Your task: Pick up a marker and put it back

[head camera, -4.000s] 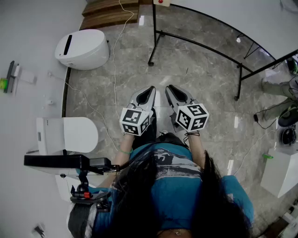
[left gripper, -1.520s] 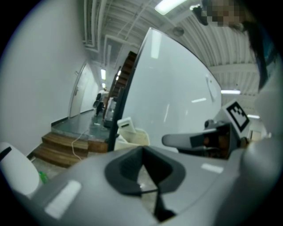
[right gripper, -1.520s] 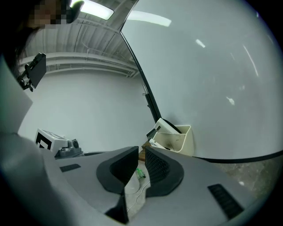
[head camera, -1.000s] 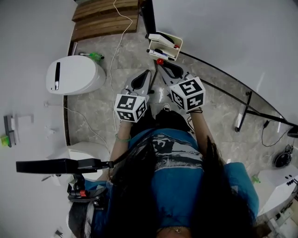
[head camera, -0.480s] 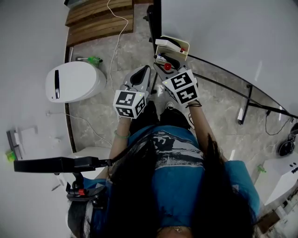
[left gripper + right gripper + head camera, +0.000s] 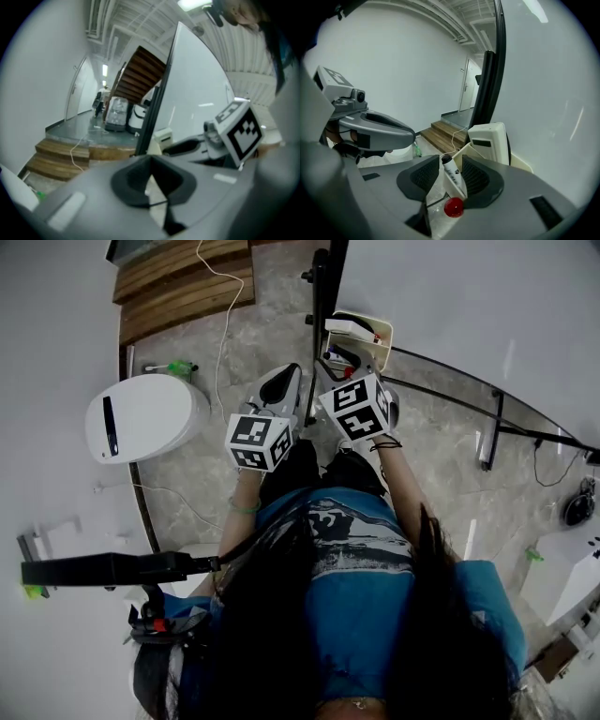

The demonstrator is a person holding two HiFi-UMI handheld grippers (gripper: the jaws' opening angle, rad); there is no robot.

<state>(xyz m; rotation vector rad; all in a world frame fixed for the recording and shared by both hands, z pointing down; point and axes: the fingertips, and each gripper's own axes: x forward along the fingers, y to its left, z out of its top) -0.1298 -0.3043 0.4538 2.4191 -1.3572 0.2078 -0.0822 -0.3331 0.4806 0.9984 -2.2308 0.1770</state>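
Our right gripper (image 6: 451,169) gapes wide around the marker (image 6: 453,178), which leans in the tray (image 6: 384,335). Closing off-centre could knock it out. Our left gripper (image 6: 149,165) is closed and empty.

No words or numbers can be read. The marker (image 6: 453,176) has dark print on its white barrel, too small to make out. The cubes (image 6: 354,407) show only black-and-white square patterns.
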